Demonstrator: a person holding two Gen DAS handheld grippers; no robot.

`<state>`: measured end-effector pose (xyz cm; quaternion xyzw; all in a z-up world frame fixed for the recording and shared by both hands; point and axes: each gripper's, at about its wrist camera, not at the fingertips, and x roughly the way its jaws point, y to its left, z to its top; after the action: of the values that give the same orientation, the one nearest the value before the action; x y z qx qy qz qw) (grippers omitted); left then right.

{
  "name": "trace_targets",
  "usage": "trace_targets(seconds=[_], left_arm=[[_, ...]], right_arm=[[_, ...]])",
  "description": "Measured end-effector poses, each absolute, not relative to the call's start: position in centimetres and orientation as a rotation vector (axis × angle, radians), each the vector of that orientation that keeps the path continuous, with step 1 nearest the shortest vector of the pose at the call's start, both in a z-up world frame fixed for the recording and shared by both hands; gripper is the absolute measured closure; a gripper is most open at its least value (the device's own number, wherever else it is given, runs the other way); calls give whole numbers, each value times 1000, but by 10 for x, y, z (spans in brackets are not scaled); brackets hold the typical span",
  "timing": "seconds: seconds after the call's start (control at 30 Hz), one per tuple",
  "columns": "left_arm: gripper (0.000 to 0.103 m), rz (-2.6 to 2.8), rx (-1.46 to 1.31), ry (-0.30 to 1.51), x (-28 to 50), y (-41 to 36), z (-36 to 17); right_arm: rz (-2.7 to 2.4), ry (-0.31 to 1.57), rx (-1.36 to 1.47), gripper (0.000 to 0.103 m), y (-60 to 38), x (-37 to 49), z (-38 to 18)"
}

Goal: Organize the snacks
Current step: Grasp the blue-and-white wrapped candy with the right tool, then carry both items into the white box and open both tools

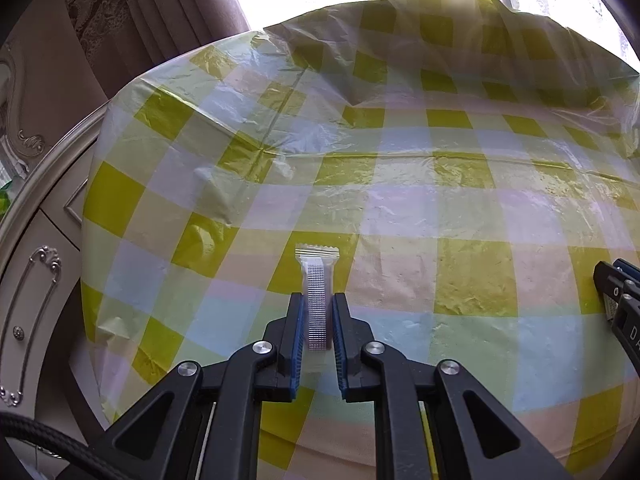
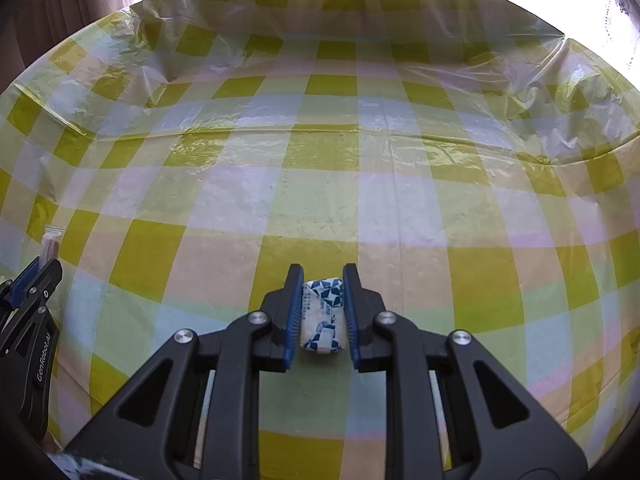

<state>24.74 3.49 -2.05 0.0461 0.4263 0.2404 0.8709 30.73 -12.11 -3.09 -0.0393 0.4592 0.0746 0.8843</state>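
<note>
While your left gripper (image 1: pixel 317 300) clamps a long, narrow snack bar in a clear wrapper with a white zigzag-cut end (image 1: pixel 317 280), your right gripper (image 2: pixel 322 276) is closed on a small pillow-shaped candy in a white wrapper printed with blue shapes (image 2: pixel 323 314). You hold the bar edge-on between the blue pads, its sealed end sticking out past the fingertips above the table. The candy sits squarely between the right pads, which press on both its sides; whether it rests on the cloth or is lifted, you cannot tell from these views. Beneath both lies a crinkled plastic tablecloth checked in yellow-green, white and pale pink (image 1: pixel 472 208), its far edge bunched up against a bright window. At the left stands a cream cabinet with ornate silver handles (image 1: pixel 36 300), behind it a brown patterned curtain (image 1: pixel 132 12).
</note>
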Motion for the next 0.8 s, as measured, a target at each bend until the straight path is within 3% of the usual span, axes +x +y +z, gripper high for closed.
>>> trace_targets(seconds=[0.8], left_arm=[[89,269,-9,899,244,2,-11]], right_arm=[[95,914,-95,80,-148,277,2]])
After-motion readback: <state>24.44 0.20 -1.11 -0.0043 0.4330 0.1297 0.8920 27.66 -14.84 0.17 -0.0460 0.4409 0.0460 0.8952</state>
